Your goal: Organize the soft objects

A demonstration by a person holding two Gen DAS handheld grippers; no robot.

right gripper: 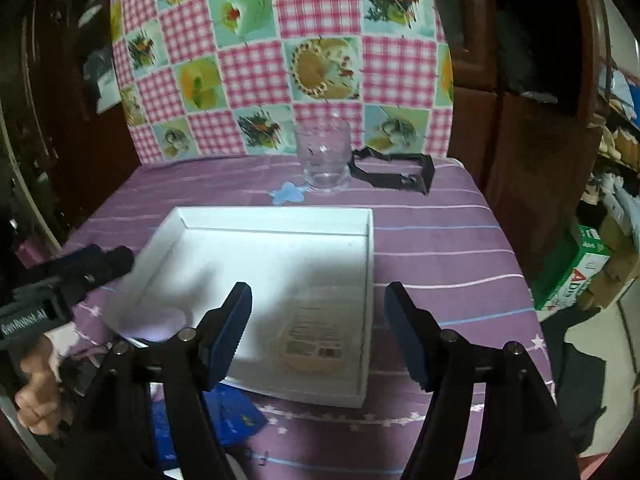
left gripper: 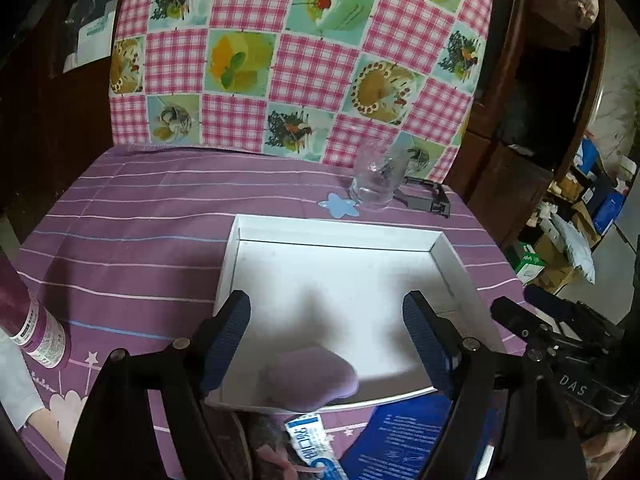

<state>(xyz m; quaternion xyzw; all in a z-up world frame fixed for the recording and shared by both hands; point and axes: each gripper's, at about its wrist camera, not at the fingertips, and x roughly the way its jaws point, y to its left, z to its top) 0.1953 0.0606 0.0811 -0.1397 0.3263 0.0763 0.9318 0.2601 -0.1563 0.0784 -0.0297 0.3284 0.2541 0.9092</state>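
A shallow white box (left gripper: 440, 254) was seen lying on a purple striped cloth (left gripper: 132, 208), with both grippers held above its near end. The left gripper (left gripper: 326, 340) was found with its jaws spread wide and nothing between the blue pads; a soft, pale lilac object (left gripper: 316, 376) lay below and between them, at the box's near edge, apart from both pads. In the right wrist view the same lilac object (right gripper: 160, 326) was seen at the near left corner of the box (right gripper: 370, 264), just left of the right gripper's left finger. The right gripper (right gripper: 318, 330) was likewise spread wide and held nothing; a flat packet with brown print (right gripper: 316, 340) lay in the box beneath the gap, not touched by the pads. In front of the box, nearer the cameras, a blue printed pouch (left gripper: 404, 432), a blue and white tube (left gripper: 316, 448) and a dark fuzzy object (left gripper: 266, 436) were seen on the cloth. Beyond the box a clear glass (left gripper: 374, 182), a blue star shape (left gripper: 338, 205) and a black strap (right gripper: 394, 172) were seen, before a checked pink cushion (left gripper: 280, 52). A labelled bottle (left gripper: 38, 332) lay at the left.
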